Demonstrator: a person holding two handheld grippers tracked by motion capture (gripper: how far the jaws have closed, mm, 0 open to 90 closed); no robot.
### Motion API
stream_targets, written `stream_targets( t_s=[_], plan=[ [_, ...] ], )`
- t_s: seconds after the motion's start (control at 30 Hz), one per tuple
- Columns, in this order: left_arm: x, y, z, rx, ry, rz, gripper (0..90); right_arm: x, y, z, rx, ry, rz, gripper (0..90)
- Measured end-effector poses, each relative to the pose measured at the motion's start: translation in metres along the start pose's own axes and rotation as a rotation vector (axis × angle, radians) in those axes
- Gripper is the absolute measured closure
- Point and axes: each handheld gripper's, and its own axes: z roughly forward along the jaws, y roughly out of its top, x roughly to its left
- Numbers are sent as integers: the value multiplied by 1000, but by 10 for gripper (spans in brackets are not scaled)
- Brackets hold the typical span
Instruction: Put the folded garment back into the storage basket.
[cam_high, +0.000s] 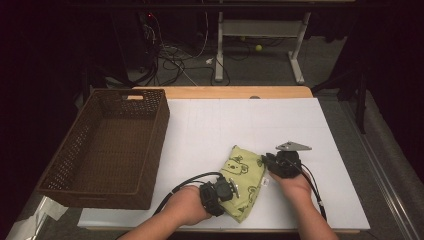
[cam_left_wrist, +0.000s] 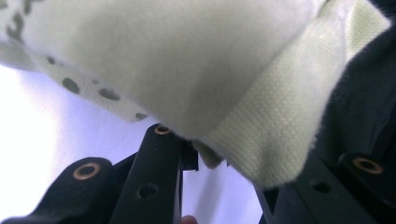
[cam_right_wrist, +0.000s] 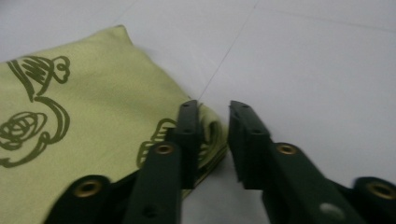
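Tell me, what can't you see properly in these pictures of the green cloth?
- High view: the cloth's near-left edge is hidden under the left hand-held gripper.
- Left gripper view: the cloth is so close it blurs, and its print is cut off by the picture's edge.
- Right gripper view: the cloth's edge lies between the right hand-held gripper's jaws; whether they pinch it is unclear.

The white table is seen from above and from its near side in the high view, forward and down, with floor beyond the far edge. The left gripper view is pressed very close under the green cloth. The right gripper view is held low, looking along the table at the cloth's edge. The cloth is shared by all three.
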Motion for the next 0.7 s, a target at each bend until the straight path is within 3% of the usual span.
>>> stream_targets(
  t_s=[0.07,0.1,0.23,0.4,0.5,0.63,0.7],
  plan=[
    [-1,0,1,-18,-6,-21,739,-3,5,-5,-29,6,15,596],
    [0,0,0,1,-5,0,739,-3,8,-7,-43,0,19,533],
    [1,0,0,0,-11,-4,739,-3,17,-4,-47,-1,56,388],
    [0,0,1,-17,-13,-19,739,-1,13,13,45,-3,63,378],
    [-1,0,1,-16,-11,-16,739,1,5,14,81,4,60,400],
    [0,0,1,-14,-18,-16,739,12,-6,7,62,-14,9,478],
    [0,0,1,-18,-19,-16,739,15,-10,6,46,-17,12,507]
  ],
)
